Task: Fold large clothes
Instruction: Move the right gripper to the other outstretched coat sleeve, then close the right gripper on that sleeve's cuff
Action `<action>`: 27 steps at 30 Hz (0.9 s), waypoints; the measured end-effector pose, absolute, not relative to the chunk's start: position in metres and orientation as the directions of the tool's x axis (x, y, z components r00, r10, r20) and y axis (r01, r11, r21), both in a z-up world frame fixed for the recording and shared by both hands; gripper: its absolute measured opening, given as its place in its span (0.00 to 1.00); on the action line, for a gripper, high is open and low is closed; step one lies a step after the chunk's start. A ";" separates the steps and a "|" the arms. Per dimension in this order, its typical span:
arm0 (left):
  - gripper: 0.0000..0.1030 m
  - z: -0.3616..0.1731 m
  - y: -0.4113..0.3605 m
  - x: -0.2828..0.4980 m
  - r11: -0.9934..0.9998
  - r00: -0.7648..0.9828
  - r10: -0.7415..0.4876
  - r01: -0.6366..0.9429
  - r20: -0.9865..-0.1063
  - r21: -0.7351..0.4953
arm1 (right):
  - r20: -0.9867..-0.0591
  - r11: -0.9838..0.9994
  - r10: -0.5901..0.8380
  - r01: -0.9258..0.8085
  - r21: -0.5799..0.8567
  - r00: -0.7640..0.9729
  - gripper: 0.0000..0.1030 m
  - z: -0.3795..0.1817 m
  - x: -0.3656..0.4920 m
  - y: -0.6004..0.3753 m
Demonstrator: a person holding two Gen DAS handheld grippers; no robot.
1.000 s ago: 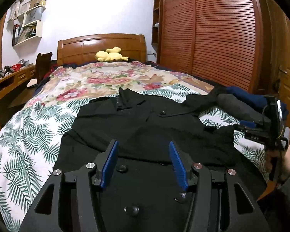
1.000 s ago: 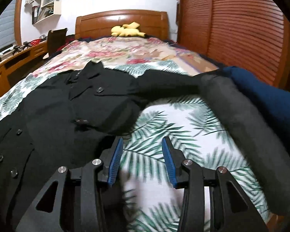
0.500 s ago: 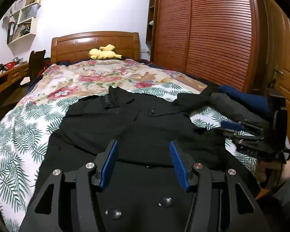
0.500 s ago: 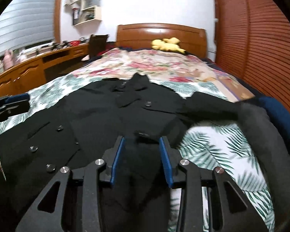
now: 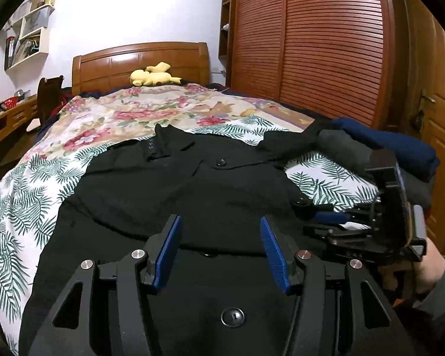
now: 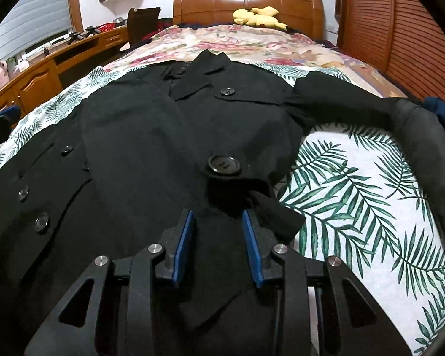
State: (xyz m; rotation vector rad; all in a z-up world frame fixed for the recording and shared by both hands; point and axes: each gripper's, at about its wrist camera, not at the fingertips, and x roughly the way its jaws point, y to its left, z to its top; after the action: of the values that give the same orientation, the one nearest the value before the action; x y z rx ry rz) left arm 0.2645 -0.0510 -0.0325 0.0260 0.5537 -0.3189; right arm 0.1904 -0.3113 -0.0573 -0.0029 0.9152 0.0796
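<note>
A large black buttoned coat [image 5: 178,190] lies spread front-up on the bed, collar toward the headboard; it fills the right wrist view [image 6: 163,136] too. One sleeve [image 6: 356,98] stretches to the right across the leaf-print sheet. My left gripper [image 5: 219,249] is open, low over the coat's lower middle. My right gripper [image 6: 218,243] is open, with coat fabric lying between its blue pads, just below a large button [image 6: 224,164]. The right gripper also shows at the right edge of the left wrist view [image 5: 326,216], at the coat's right hem.
A grey garment [image 5: 344,148] and a folded navy garment [image 5: 394,145] lie at the bed's right edge. A yellow plush toy [image 5: 152,75] sits by the wooden headboard. A wardrobe [image 5: 311,44] stands on the right, a desk [image 6: 44,68] on the left.
My right gripper has swung left from over the leaf-print sheet onto the coat's right side and come down close to the fabric. My left gripper has shifted only slightly.
</note>
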 end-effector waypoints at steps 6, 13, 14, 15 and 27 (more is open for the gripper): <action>0.55 -0.038 -0.055 0.268 0.957 0.808 -0.262 0.289 -0.528 -0.032 | -0.772 0.994 0.109 -0.088 0.070 0.627 0.35 -0.054 0.179 -0.318; 0.55 -0.039 -0.052 0.272 0.965 0.810 -0.239 0.257 -0.535 -0.041 | -0.740 0.991 0.136 -0.100 0.093 0.658 0.35 -0.042 0.162 -0.318; 0.55 -0.038 -0.050 0.271 0.965 0.810 -0.244 0.256 -0.533 -0.053 | -0.733 0.991 0.136 -0.099 0.093 0.666 0.35 -0.038 0.160 -0.319; 0.55 -0.037 -0.050 0.271 0.965 0.810 -0.249 0.257 -0.532 -0.059 | -0.722 0.991 0.136 -0.095 0.098 0.679 0.35 -0.033 0.158 -0.320; 0.55 -0.024 -0.036 0.253 0.963 0.825 -0.250 0.266 -0.507 -0.042 | -0.663 0.994 0.047 0.033 0.107 0.747 0.74 0.004 0.182 -0.367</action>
State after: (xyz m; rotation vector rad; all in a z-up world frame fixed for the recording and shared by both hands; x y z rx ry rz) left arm 0.2527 -0.0359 -0.0237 0.0314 0.5343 -0.2742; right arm 0.1821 -0.3670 0.0036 0.1142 0.7276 0.0078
